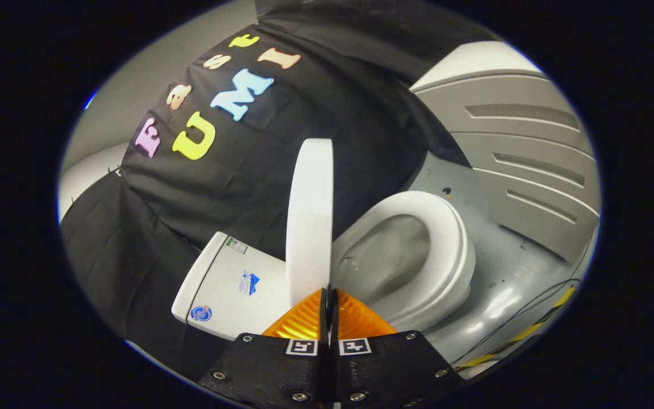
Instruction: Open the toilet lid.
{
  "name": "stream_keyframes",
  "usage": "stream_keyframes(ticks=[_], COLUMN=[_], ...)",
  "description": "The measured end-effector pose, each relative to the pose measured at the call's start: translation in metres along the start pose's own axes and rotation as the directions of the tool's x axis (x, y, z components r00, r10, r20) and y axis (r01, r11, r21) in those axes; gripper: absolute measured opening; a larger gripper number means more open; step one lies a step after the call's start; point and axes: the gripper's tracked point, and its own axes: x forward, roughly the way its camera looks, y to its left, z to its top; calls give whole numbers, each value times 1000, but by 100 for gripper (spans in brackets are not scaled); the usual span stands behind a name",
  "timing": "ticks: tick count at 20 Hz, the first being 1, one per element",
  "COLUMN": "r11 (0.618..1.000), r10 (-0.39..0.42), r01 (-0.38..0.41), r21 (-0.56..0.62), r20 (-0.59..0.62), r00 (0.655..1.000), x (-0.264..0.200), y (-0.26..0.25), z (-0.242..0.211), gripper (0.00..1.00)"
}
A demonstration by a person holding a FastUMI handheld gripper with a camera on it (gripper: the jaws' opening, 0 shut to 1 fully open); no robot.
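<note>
The white toilet lid stands raised off the seat, seen edge-on and rising straight ahead of my fingers. Beside it lies the white seat ring around the open grey bowl. On the lid's other side is the white tank with stickers on it. My gripper is shut, its two fingers pressed together with nothing between them. The tips sit right at the lid's near edge; I cannot tell whether they touch it.
Black cloth hangs behind the toilet as the booth wall. A grey floor spreads past the seat, with a ribbed grey panel beyond it. Thin black cables and yellow-black tape lie on the floor near the bowl.
</note>
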Motion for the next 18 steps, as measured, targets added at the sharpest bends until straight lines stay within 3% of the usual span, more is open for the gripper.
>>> stream_keyframes(ticks=[12, 18], r11=[981, 953], r10=[-25, -39], r01=[37, 67], r21=[-193, -296], r20=[63, 101], r00=[998, 994], x=[-2, -3], y=[55, 83], z=[5, 2], gripper=[0, 0])
